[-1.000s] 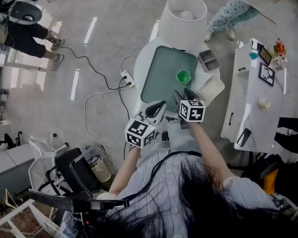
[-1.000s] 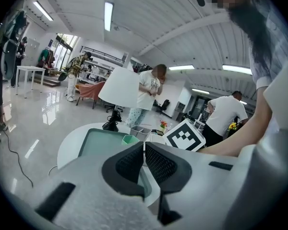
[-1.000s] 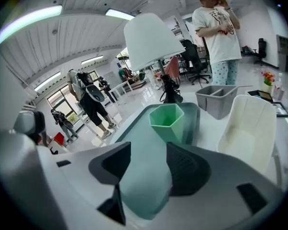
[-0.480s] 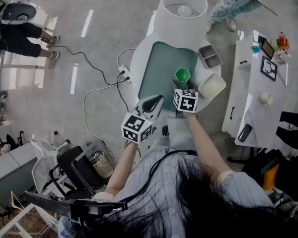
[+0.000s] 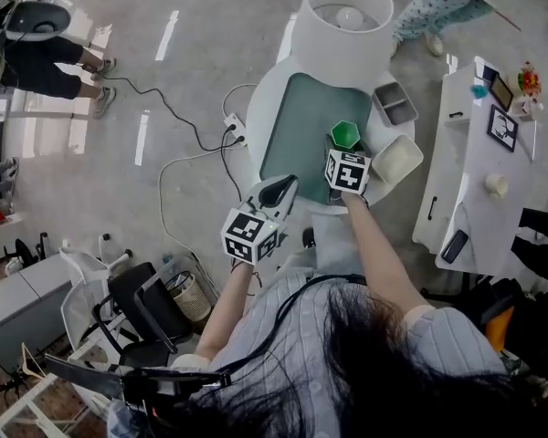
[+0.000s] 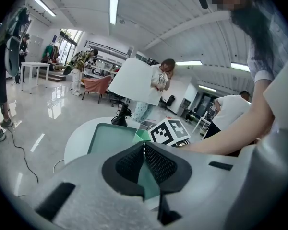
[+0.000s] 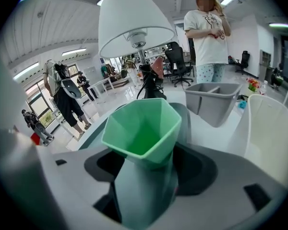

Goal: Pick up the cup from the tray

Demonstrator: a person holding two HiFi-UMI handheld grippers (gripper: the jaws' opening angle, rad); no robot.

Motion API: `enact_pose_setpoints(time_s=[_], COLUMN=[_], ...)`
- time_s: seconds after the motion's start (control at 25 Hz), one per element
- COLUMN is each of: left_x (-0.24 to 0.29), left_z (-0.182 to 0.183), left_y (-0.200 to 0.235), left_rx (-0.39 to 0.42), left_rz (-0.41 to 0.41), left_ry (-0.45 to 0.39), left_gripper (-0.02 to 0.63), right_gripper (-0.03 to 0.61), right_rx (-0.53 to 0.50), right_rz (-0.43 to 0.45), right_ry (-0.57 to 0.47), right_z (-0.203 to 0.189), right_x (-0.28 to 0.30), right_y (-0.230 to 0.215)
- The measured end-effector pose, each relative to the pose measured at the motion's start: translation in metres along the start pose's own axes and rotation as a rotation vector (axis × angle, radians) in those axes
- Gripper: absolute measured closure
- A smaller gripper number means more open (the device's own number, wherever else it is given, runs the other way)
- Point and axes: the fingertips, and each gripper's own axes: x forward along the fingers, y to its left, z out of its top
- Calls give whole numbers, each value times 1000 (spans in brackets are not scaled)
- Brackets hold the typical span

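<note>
Cup (image 5: 344,135) upright at three o'clock on tray (image 5: 297,144), between right gripper's (image 5: 338,151) just-opened jaws, wide apart, not gripping. Left gripper's (image 5: 286,184) jaws together, idle. Risk: one-sided contact on closing, tipping cup.

The cup (image 5: 345,135) is a bright green plastic tumbler with flat, angled sides and a six-sided rim wider than its base. It stands upright, its open mouth facing up (image 7: 143,128). It sits on the tray (image 5: 297,144), close to the tray's right edge and about midway along it. The tray is a dull green rectangle with rounded corners and a low raised rim. It lies flat on the round white table (image 5: 254,117) and covers most of the top.
</note>
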Motion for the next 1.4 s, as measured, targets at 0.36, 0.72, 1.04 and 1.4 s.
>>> enact_pose_setpoints(time_s=[0.36, 0.72, 1.04, 1.4], left_x=[2, -9, -30, -61], left_z=[1, -1, -7, -24], left_y=[3, 2, -5, -19], left_rx=[-7, -4, 4, -13], left_rz=[12, 26, 38, 72], left_ry=[-10, -19, -31, -77], left_gripper=[597, 598, 598, 598], right_gripper=[291, 291, 291, 291], right_rx=[-80, -184, -329, -411], right_rz=[22, 146, 267, 393], right_ry=[-15, -77, -99, -131], right_z=[1, 16, 24, 16], right_x=[2, -21, -69, -139], right_y=[2, 31, 63, 94])
